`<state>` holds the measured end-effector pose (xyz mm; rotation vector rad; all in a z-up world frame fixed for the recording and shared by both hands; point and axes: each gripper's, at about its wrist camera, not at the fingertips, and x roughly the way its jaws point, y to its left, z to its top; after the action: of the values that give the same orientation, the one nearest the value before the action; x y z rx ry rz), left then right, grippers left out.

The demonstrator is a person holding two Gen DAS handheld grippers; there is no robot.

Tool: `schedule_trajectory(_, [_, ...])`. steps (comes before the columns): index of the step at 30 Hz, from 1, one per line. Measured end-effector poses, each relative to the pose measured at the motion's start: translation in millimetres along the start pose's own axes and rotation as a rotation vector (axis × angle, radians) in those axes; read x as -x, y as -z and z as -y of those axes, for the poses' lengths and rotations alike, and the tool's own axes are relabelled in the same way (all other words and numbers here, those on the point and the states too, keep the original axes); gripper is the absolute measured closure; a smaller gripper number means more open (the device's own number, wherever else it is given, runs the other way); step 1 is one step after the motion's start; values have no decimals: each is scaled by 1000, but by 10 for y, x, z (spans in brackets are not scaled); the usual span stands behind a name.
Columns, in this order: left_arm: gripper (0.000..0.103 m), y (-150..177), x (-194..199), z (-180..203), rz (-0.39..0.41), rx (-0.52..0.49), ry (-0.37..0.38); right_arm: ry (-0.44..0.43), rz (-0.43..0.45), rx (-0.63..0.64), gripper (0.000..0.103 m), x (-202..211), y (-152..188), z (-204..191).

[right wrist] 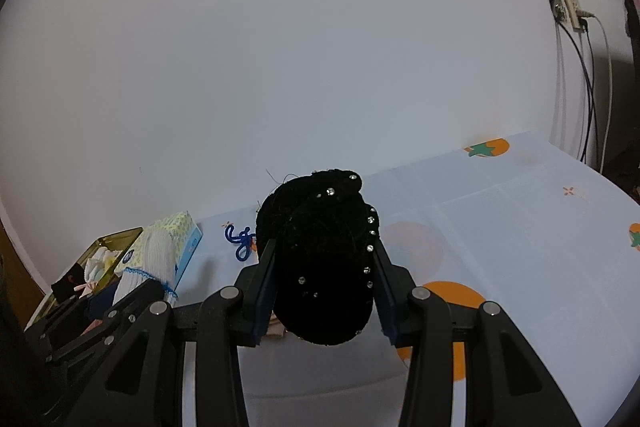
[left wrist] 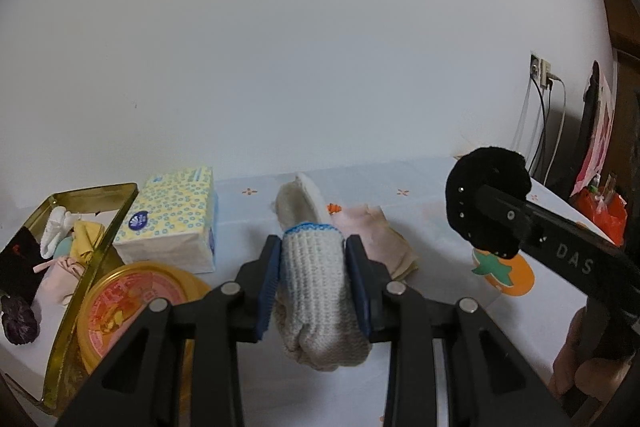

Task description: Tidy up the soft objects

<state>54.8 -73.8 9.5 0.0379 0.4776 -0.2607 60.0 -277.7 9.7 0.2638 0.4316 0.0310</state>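
Up close, the left gripper point(left wrist: 313, 281) has its jaws pinching a cream knitted glove point(left wrist: 316, 291) with a blue-stitched cuff, lifted clear of the bench point(left wrist: 432, 211); the glove's lower end bunches below the blue pads, and its far end blends into pale cloth behind it. At 3 o'clock in that view, the right gripper point(left wrist: 490, 211) pinches a black velvet scrunchie point(left wrist: 480, 195) dotted with small studs, one finger buried in the fabric (the other cannot be seen from there). A hand point(left wrist: 580, 359) shows at the lower right edge, cut off.

From the right wrist view, the scrunchie point(right wrist: 324, 259) fills the gap between the right gripper's point(right wrist: 326, 283) jaws and hides most of what lies behind it, including a scrap of beige cloth at its lower left.

At 9 o'clock sits a gold tin point(left wrist: 96, 231), open and holding small fabric pieces too jumbled to name. Beside it stand a tissue pack point(left wrist: 172, 223) and a round orange lid point(left wrist: 132, 303), partly hidden by the gripper. A pink folded cloth point(left wrist: 380, 239) lies just beyond the glove, and a blue cord point(right wrist: 239, 239) at the bench's far edge.
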Motion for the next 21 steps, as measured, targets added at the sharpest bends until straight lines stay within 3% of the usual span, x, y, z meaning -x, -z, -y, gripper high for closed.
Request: schedule_trajectory(21, [71, 104, 225, -31, 15, -8, 11, -10, 74, 88, 57, 380, 206, -382])
